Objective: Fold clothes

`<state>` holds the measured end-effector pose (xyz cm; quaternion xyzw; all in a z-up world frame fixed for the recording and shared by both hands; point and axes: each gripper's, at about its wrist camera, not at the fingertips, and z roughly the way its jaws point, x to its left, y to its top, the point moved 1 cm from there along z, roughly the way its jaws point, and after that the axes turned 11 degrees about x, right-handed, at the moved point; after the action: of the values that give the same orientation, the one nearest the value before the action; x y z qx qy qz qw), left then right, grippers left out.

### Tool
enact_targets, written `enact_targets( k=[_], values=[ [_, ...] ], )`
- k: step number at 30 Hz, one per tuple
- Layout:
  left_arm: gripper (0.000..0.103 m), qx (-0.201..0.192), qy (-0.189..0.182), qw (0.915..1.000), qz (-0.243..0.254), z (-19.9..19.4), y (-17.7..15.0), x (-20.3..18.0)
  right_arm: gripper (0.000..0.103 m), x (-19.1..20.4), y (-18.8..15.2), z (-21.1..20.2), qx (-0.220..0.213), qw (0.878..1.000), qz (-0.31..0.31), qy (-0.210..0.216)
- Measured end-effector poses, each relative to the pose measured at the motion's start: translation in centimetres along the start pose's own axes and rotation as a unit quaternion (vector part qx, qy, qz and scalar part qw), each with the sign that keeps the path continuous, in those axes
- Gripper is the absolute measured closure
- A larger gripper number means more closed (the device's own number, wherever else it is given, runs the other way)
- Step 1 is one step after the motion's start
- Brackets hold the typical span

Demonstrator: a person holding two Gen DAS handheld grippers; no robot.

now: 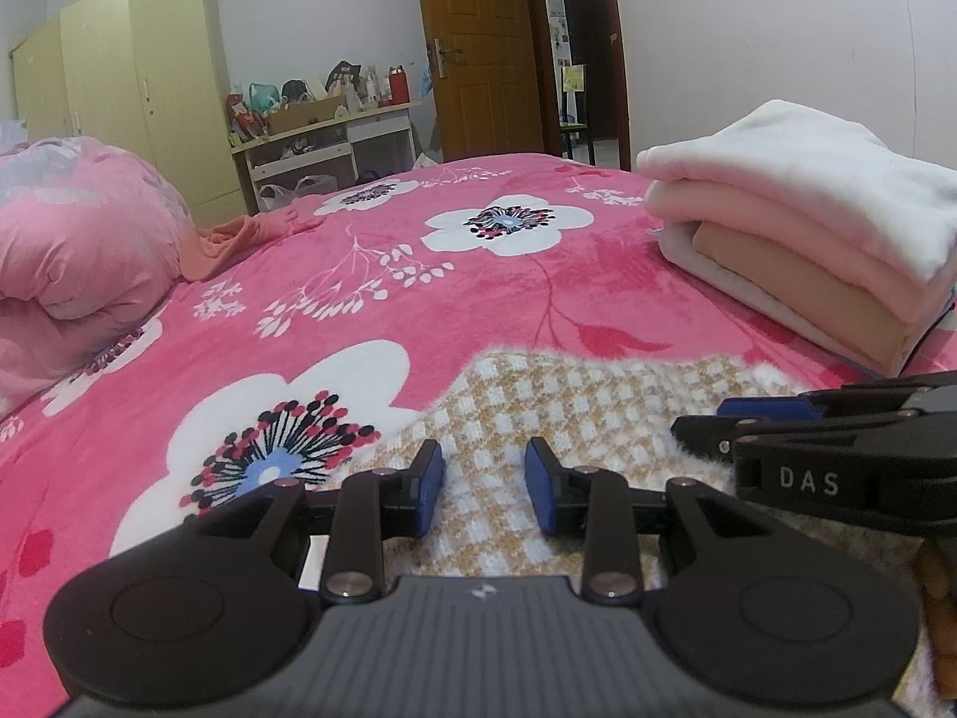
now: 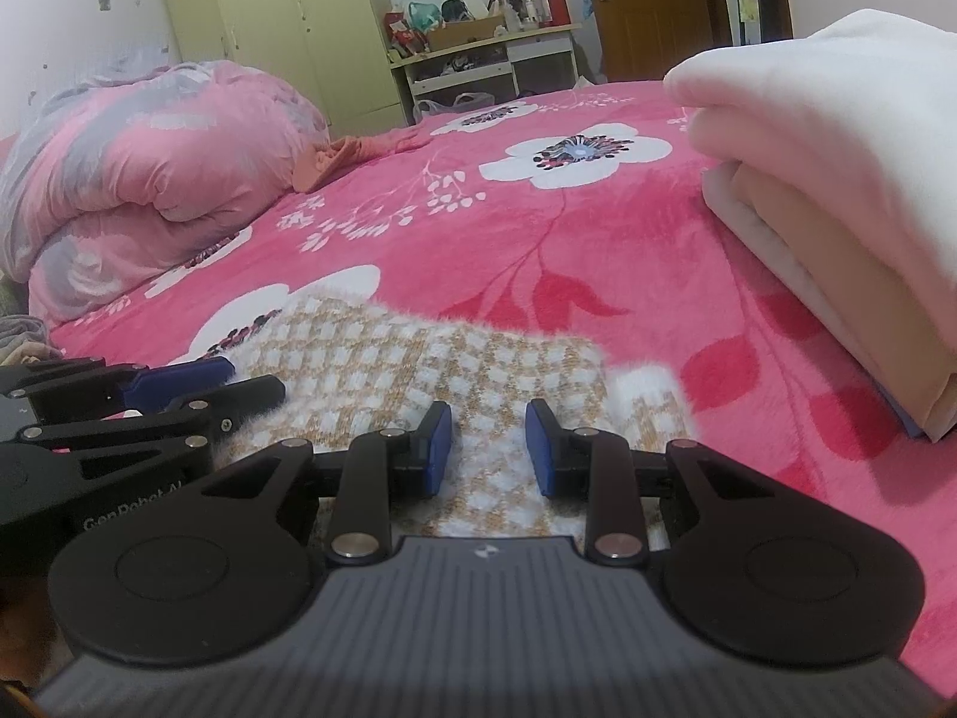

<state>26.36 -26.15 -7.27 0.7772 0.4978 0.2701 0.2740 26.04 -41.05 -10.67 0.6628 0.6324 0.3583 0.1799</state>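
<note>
The sweater (image 1: 574, 413) lies on the bed (image 1: 418, 275), the folded stack (image 1: 825, 221) behind-right of it, the quilt (image 1: 78, 239) far left.

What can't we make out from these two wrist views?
- Checked knit garment: near part hidden under the left tongs in the left wrist view and the right tongs in the right; its type is unclear.
- Folded stack: cut off by the right edge in both views; item count unclear.
- Desk clutter: too small to identify.
- Whether any pad touches the knit: not visible.
</note>
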Motion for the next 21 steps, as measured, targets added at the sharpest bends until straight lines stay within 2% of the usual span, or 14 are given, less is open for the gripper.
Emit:
enact_targets(
  k=[19,21],
  values=[
    [0.070,-0.002,0.010,0.9999,0.007,-0.11,-0.03,-0.25,0.077,-0.46,-0.08,-0.01,-0.004,1.000,0.015,0.013],
    [0.063,-0.009,0.006,0.9999,0.001,-0.53,-0.20,0.04,0.077,-0.49,-0.17,-0.26,-0.006,1.000,0.017,0.016]
  ],
)
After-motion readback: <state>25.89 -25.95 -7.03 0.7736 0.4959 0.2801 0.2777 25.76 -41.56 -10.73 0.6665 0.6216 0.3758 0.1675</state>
